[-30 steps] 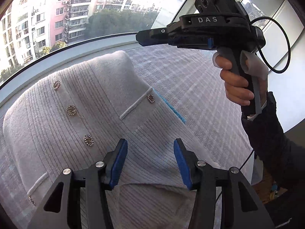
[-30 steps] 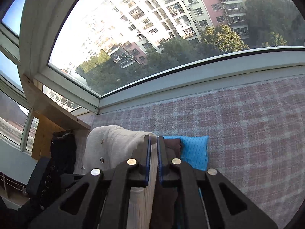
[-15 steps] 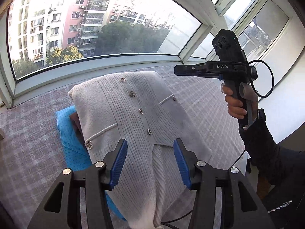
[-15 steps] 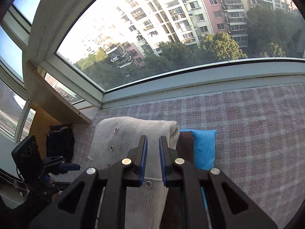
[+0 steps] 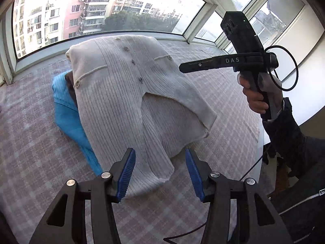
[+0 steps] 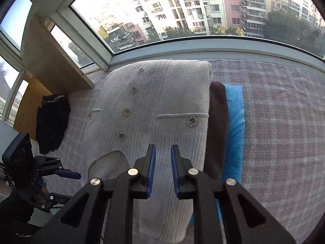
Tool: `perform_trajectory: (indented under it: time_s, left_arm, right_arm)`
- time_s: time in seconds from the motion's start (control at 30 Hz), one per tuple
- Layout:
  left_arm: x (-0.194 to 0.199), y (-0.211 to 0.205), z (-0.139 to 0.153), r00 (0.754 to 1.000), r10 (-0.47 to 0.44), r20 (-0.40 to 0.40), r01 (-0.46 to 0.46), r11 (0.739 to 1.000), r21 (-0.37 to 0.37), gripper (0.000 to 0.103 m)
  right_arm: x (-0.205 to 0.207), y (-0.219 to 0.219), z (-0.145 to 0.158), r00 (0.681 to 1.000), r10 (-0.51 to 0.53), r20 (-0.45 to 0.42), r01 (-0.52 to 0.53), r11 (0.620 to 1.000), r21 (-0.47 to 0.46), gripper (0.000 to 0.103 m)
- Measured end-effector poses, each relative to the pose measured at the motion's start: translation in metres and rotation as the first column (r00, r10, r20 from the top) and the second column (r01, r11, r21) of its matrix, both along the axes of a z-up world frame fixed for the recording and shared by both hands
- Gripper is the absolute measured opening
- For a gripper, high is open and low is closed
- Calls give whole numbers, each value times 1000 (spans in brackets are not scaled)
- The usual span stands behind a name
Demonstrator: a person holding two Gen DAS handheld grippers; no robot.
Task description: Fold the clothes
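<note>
A folded cream ribbed cardigan (image 5: 126,93) with sparkly buttons lies on top of a brown garment (image 6: 218,126) and a blue garment (image 6: 234,126). My left gripper (image 5: 159,154) hangs open just above the cardigan's near hem, with nothing between its blue pads. The right gripper (image 6: 162,150) hovers over the cardigan's (image 6: 162,101) near part. Its pads stand a narrow gap apart and grip no fabric. A person's hand (image 5: 254,97) holds that gripper up to the right of the pile.
The pile rests on a pink-grey plaid cover (image 6: 284,132) that runs up to a curved window sill (image 6: 223,48). A black garment (image 6: 52,126) lies at the far left beside a wooden board (image 6: 50,65). A cable (image 5: 288,69) loops off the right gripper's handle.
Both grippers have drawn back from the cardigan, so more of it shows. The right jaws, nearly shut a second ago, now stand slightly apart. The cardigan lies still on the pile.
</note>
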State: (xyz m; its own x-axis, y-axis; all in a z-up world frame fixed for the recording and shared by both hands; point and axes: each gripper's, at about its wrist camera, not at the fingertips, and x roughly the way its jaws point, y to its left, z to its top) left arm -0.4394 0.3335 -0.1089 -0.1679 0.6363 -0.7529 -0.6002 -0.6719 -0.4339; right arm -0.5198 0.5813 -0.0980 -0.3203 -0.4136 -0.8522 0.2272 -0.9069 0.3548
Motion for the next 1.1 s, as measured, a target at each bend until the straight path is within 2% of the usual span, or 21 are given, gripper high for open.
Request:
perform_trajectory:
  time_s: [0.07,0.1,0.17,0.2,0.3,0.37,0.47,0.5,0.67,0.87,1.1]
  left_arm:
    - [-20,14,1,999,12,-39,-11,1000,21,49]
    - [-29,19,-4,999,11,-31,-10,999,33,49]
    - [-42,33,-27,999,37,-29,-38,997,-65,49]
    - [-46,32,-36,999,34,-26,-36,996,-80,49]
    - [-51,33,-46,998,53,-28,-55,995,-87,49]
    - [-49,29,-35,995,93,-30,-95,992,-84,49]
    - [-32,22,-14,987,138,-81,-148,981,-122,53]
    - [-26,20,-9,984,149,-95,-161,978,-133,58]
    - [14,-4,13,977,193,-93,-203,972,-115,74]
    - [63,-25,23,969,237,-70,-244,963,-118,76]
    - [117,-51,31,976,210,-57,-216,967,-134,77]
  right_arm:
    - [13,-1,-5,1000,-5,11,5,1000,6,16]
    - [17,-2,-11,1000,-4,23,4,1000,21,16]
    - [21,-4,-27,999,-10,48,7,998,58,17]
    - [22,-5,-33,999,-23,45,20,998,68,17]
    - [23,-5,-37,996,-78,31,76,995,70,17]
    - [27,-6,-30,994,-108,16,107,992,65,19]
    - [38,-13,-19,990,-140,-14,141,987,76,40]
    - [43,-16,-15,988,-152,-26,154,984,90,44]
    - [79,-32,3,981,-182,-72,190,973,130,44]
    - [134,-55,15,981,-173,-93,186,968,168,45]
    - [197,-90,16,984,-166,-65,176,963,204,45]
